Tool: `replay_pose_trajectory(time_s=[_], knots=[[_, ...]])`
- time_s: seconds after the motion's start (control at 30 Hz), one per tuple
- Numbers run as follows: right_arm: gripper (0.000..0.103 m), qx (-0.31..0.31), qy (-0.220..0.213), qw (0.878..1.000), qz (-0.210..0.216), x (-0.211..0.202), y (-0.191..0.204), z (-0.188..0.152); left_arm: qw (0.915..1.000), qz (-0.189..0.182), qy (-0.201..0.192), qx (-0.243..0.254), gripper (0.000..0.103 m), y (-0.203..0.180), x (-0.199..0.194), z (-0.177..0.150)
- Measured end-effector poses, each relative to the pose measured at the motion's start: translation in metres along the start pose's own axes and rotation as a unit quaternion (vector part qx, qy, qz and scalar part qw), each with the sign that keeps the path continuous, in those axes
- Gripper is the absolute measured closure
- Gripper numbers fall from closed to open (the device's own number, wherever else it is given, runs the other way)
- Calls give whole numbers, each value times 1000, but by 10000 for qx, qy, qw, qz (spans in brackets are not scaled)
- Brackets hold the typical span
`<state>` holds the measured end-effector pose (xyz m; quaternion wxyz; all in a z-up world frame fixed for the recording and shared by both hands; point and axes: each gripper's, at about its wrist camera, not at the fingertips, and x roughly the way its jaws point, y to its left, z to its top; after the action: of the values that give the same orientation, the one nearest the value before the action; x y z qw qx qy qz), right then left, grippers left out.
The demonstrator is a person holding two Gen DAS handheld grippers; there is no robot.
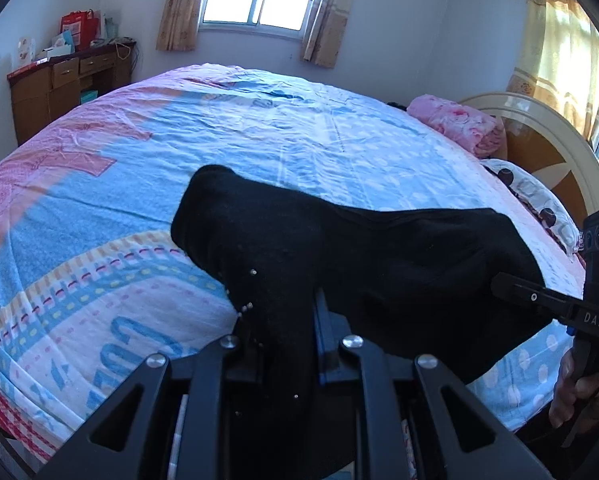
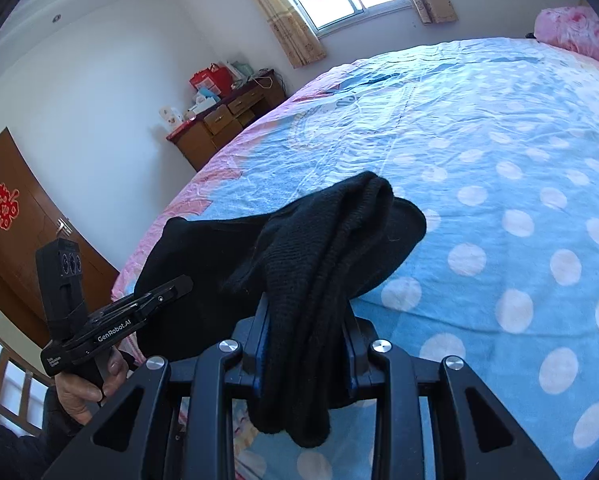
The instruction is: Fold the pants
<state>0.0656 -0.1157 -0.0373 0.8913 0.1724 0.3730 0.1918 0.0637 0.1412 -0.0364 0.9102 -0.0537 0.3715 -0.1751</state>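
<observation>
Left wrist view: the left gripper [image 1: 295, 320] had its fingers nearly together, clamped on a fold of the black pants [image 1: 339, 260], which draped over them and hid the tips. The cloth stretched rightward to the right gripper [image 1: 507, 286], which came in from the right edge, angled up and leftward, its tips buried in the fabric; a hand [image 1: 575, 384] gripped its handle below.

In the right wrist view, the right gripper [image 2: 305, 320] stood partly open, its fingers pinching a thick bunch of knit pants [image 2: 339, 248] that spilled down between the linkage arms. The left gripper [image 2: 171, 288] entered from the left, tilted upward to the right, held by a hand [image 2: 83, 392]. The pants hung lifted between both grippers above the bed [image 2: 499, 160], with its blue polka-dot sheet.
</observation>
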Motion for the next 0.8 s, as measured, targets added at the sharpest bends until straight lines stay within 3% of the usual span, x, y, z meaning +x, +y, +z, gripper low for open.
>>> replay_pose_trajectory(time_s=[0.37,0.5,0.67,0.8], knots=[[73,422,76,9989,-200,-8,-24,-19,9985,259,23,492,85,-29,9,2],[73,405,123,9987,-287,-7,-21,-18,9987,137,-71,483,85,-26,0,12],[73,-362,156,9988,-289,2,14,31,9987,306,-370,167,85,1,-9,46],[73,-994,102,9948,-176,44,48,96,9917,1007,-777,-201,85,49,-8,85]])
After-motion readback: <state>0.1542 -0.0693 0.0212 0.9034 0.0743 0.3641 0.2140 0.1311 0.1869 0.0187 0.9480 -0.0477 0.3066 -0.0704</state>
